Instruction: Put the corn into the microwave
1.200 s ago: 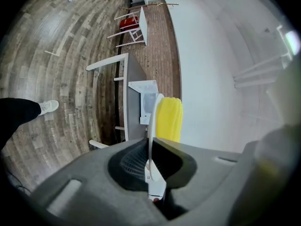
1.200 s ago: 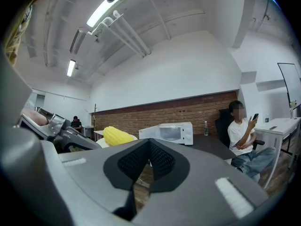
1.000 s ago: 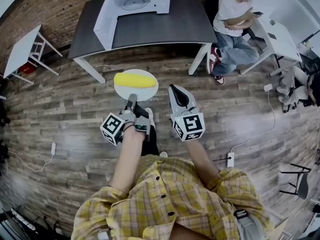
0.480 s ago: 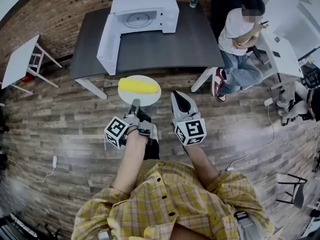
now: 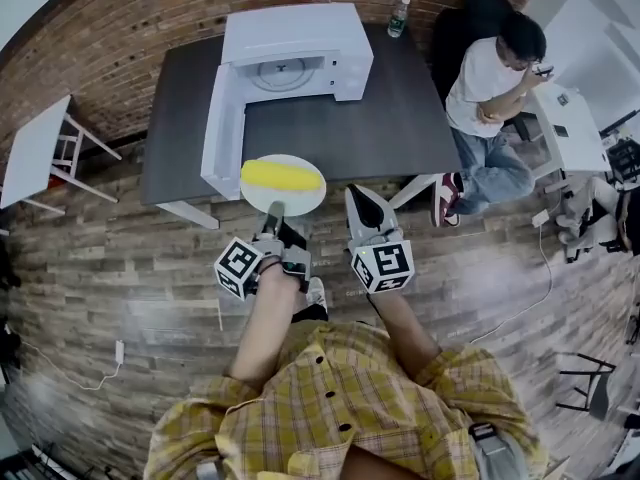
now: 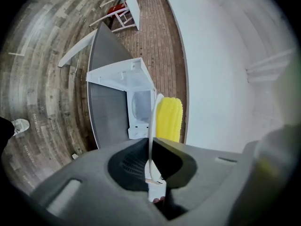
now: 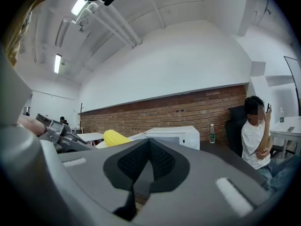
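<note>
A yellow corn cob [image 5: 282, 176] lies on a white plate [image 5: 302, 202]. My left gripper [image 5: 274, 211] is shut on the plate's near rim and holds it level at the front edge of the dark table [image 5: 400, 108]. In the left gripper view the plate's rim [image 6: 151, 126] runs between the jaws, with the corn [image 6: 168, 119] beyond them. The white microwave [image 5: 295, 48] stands at the back of the table, its door [image 5: 222, 118] swung open to the left. My right gripper [image 5: 357, 194] is shut and empty, just right of the plate. The right gripper view shows the corn [image 7: 115, 137] left of the microwave [image 7: 171, 134].
A person [image 5: 495, 88] sits on a chair at the table's right end. A water bottle [image 5: 399, 16] stands right of the microwave. A small white table [image 5: 35, 148] is off to the left. Cables lie on the wooden floor [image 5: 120, 298].
Both grippers and the plate with the corn have come forward to the table. The microwave and table now look nearer, and the plate hangs at the table's front edge.
</note>
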Tool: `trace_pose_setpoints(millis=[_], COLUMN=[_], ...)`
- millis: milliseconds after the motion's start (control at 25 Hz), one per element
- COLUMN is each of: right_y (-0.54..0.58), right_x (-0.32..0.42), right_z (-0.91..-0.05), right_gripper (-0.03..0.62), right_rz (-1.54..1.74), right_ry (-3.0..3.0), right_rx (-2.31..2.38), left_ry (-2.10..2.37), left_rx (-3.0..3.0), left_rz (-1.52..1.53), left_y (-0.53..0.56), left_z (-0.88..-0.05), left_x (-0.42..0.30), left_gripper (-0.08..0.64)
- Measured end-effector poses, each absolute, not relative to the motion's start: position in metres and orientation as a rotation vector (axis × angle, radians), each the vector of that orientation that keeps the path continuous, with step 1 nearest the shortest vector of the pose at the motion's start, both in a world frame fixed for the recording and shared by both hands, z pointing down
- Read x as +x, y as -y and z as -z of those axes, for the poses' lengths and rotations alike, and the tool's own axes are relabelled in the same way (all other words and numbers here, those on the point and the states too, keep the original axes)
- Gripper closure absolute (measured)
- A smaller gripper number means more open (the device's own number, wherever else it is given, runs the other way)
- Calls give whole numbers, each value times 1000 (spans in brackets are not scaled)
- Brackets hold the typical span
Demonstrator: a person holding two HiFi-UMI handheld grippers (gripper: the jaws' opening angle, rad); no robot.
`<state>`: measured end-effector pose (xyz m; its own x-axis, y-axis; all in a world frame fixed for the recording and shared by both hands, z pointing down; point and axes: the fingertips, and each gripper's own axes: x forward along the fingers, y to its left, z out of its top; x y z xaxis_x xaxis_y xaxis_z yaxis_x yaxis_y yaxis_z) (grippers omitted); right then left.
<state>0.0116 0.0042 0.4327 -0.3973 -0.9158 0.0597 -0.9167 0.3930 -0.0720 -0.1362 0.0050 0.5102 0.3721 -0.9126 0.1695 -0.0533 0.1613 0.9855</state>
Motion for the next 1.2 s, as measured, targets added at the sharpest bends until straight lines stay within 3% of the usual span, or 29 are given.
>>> trace_pose_setpoints(millis=[1200], right_y=[176], right_x=[26], right_z=[-439], right_gripper=[589], right_rz=[-135], right_ry=[2663], right_rx=[1675], left_ry=[1037], left_rx=[1178], left_rz=[862], left_y=[181], left_z=[-543], left_x=[-119], left_gripper=[541])
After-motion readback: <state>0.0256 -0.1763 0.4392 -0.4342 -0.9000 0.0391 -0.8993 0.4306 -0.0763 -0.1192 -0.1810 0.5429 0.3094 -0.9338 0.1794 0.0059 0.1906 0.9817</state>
